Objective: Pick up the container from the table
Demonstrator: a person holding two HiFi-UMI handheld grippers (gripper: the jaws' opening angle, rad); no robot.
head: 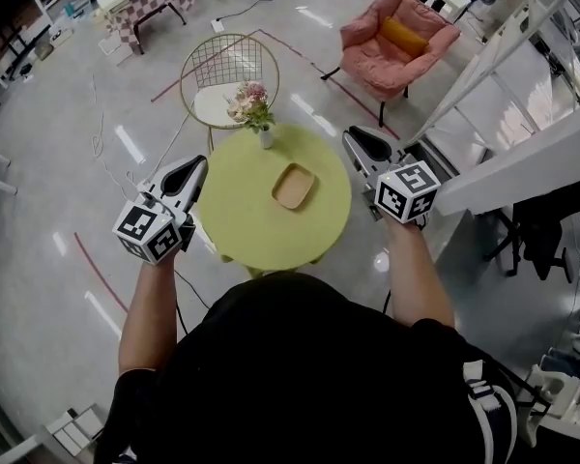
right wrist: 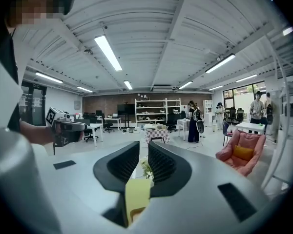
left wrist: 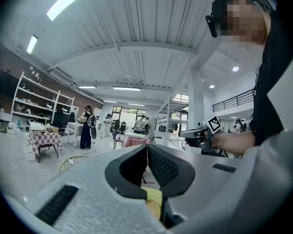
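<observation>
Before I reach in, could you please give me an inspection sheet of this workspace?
Surface: round green table, mostly bare.
Job's things: tan container lying flat near the table's middle, untouched.
Clutter: vase of flowers at the far edge, apart from the container.
Grippers: left gripper jaws together, empty; right gripper jaws slightly apart, empty; one hovers at each side of the table.
Cables: thin cable loose on the floor left of the table.
Surroundings: wire chair behind the table, pink armchair beyond; people far off.
</observation>
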